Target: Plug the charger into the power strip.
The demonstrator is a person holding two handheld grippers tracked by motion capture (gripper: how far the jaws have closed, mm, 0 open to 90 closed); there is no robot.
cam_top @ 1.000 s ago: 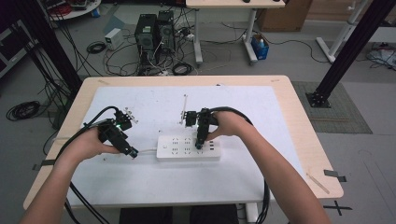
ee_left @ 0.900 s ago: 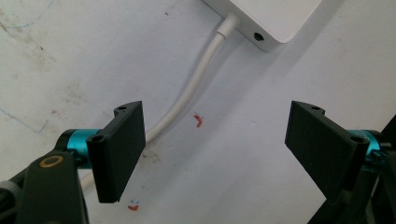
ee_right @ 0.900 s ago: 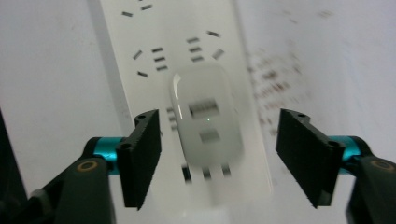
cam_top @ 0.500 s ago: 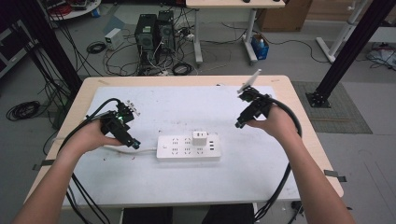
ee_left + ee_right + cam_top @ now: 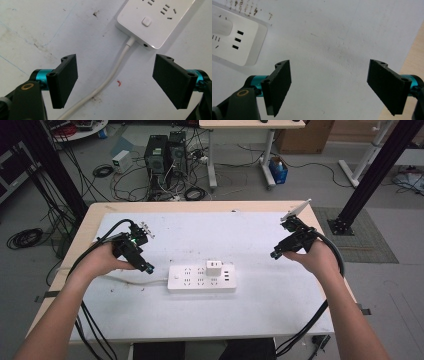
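A wooden table (image 5: 95, 217) is covered by a white sheet (image 5: 250, 232) (marked with small stains). On the sheet a white power strip (image 5: 201, 279) is laid flat, a white adapter (image 5: 214, 268) is plugged into it, and its white cord (image 5: 127, 281) is trailed leftward.

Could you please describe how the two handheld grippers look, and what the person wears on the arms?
Each gripper is black, with two flat rectangular black jaws mounted on turquoise metal cylinders and a brass-coloured ring on its body. The left gripper shows a small green light in the high view; the right gripper carries a pale grey plate on top. Thick black cables trail from both. The forearms are bare, without sleeves.
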